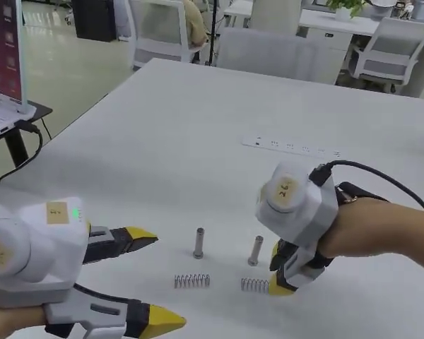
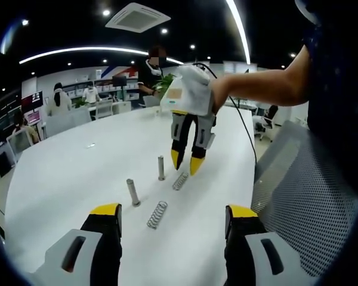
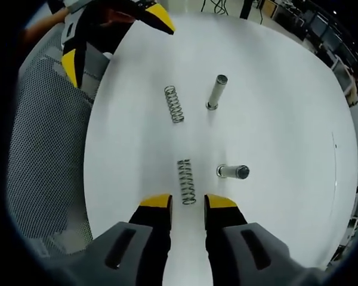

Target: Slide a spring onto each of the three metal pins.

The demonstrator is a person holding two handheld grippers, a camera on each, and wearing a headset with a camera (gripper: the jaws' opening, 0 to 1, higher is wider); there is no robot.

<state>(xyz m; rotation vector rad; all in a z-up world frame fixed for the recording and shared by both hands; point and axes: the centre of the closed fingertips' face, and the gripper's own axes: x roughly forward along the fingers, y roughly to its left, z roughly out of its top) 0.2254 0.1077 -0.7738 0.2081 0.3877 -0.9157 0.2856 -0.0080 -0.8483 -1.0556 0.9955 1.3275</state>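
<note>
Right gripper (image 3: 188, 204) is pointing down at the right spring (image 1: 254, 284), its fingers (image 3: 157, 205) slightly parted and straddling the spring's near end, not yet clamping it. This spring is lying flat on the desk (image 1: 198, 141), just beside the right pin (image 1: 255, 250). Left gripper (image 1: 154, 279) is hovering low with its fingers spread wide, holding nothing. Left spring (image 1: 191, 280) is lying just in front of the left pin (image 1: 198, 242). Both pins are standing upright and bare. I am counting two pins and two springs, against the task's three. Likely trouble: the thin coil rolling or squirting out as the fingers close on its end, or hanging crooked and missing the pin top. The gripper body is crowding the right pin and could topple it. Its cable (image 1: 381, 176) is trailing clear. Power strip (image 1: 290, 147) and laptop (image 1: 0, 70) are sitting well apart, blocking nothing.
</note>
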